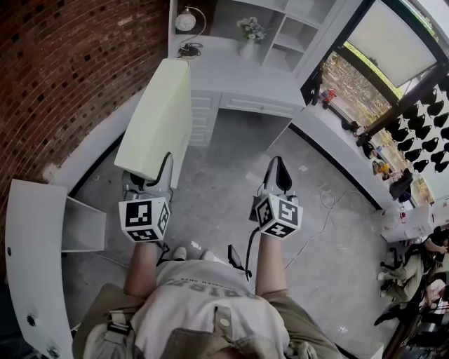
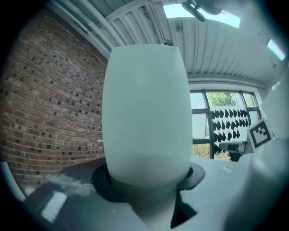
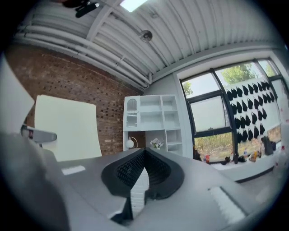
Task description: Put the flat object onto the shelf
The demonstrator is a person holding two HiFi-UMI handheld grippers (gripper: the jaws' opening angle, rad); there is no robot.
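Note:
A pale cream flat board [image 1: 158, 116] stands on edge and level, reaching out ahead of my left gripper [image 1: 158, 177]. That gripper is shut on the board's near end. In the left gripper view the board [image 2: 146, 113] rises between the jaws and hides most of what lies ahead. My right gripper [image 1: 278, 170] hangs to the right of the board, shut and empty; in its own view the dark ribbed pads [image 3: 135, 169] meet, and the board [image 3: 67, 128] shows at the left. The white shelf unit [image 1: 284, 31] stands against the far wall above a white desk [image 1: 238, 80].
A clock [image 1: 185, 21] and a vase of flowers [image 1: 250, 31] sit on the desk. A white open-fronted cabinet [image 1: 38, 245] lies at the near left. A brick wall [image 1: 63, 70] runs along the left, a window ledge with small items [image 1: 351, 140] along the right. A cable [image 1: 326, 210] trails on the grey floor.

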